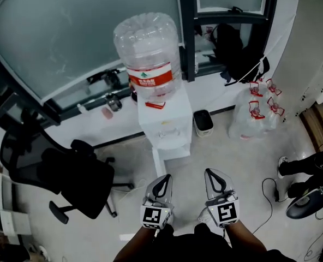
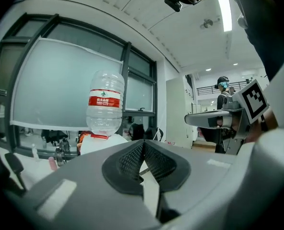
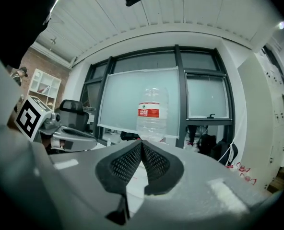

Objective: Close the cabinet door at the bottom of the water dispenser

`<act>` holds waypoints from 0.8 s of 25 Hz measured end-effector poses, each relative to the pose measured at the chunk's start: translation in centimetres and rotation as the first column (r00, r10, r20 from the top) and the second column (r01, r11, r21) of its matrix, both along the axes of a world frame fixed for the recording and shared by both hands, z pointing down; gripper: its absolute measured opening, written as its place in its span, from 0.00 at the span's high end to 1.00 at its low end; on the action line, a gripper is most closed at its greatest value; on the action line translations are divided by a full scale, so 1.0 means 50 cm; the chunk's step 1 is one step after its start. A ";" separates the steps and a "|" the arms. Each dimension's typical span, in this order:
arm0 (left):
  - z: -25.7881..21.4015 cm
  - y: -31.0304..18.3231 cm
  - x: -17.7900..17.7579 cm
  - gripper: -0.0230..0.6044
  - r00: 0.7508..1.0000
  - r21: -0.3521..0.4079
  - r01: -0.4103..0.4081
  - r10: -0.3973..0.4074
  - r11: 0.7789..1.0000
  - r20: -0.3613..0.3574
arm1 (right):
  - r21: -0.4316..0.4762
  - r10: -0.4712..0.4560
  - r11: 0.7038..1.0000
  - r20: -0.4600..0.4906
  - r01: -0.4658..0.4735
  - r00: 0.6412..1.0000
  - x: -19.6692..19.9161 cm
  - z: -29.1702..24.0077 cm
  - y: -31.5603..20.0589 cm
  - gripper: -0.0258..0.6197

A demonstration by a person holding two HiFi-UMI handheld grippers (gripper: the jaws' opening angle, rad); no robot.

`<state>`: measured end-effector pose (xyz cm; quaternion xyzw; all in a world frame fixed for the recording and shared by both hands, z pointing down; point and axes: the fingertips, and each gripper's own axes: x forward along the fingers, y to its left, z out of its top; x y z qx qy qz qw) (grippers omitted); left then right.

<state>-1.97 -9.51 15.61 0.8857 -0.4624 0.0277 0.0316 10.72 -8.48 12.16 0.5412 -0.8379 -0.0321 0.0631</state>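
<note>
Just ahead of empty, closed left hand-held gripper [image 1: 165, 178] and right hand-held gripper [image 1: 210, 172]: water dispenser [image 1: 165, 125]

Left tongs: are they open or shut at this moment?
Shut. In the left gripper view, the jaws of the left tongs meet at their tips, and nothing stands between them.

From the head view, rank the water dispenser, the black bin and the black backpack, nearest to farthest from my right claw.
1. The water dispenser, just ahead and slightly left of the right claw.
2. The black bin, low down beside the dispenser's right side, a little further back.
3. The black backpack, farthest, well beyond the bin and to the right.
</note>
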 end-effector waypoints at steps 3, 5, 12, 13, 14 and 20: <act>0.021 0.005 0.021 0.93 0.999 -0.015 0.051 -0.051 0.999 0.009 | -0.009 -0.049 0.999 -0.009 0.049 0.999 0.027 0.016 -0.009 0.96; 0.038 0.009 0.028 0.93 0.996 -0.030 0.088 -0.088 0.996 0.011 | -0.020 -0.080 0.997 -0.020 0.080 0.997 0.038 0.030 -0.016 0.96; 0.072 0.017 -0.004 0.93 0.982 -0.070 0.186 -0.187 0.980 -0.004 | -0.064 -0.138 0.989 -0.018 0.136 0.990 0.025 0.080 -0.027 0.96; 0.083 0.013 -0.016 0.93 0.979 -0.077 0.201 -0.201 0.977 0.000 | -0.073 -0.143 0.987 -0.018 0.142 0.990 0.019 0.089 -0.030 0.96; 0.093 0.006 -0.029 0.93 0.977 -0.080 0.214 -0.214 0.974 0.004 | -0.076 -0.149 0.986 -0.015 0.147 0.989 0.011 0.099 -0.036 0.96; 0.187 -0.009 -0.093 0.93 0.966 -0.095 0.258 -0.258 0.961 0.010 | -0.079 -0.178 0.980 0.037 0.180 0.983 -0.059 0.185 -0.054 0.96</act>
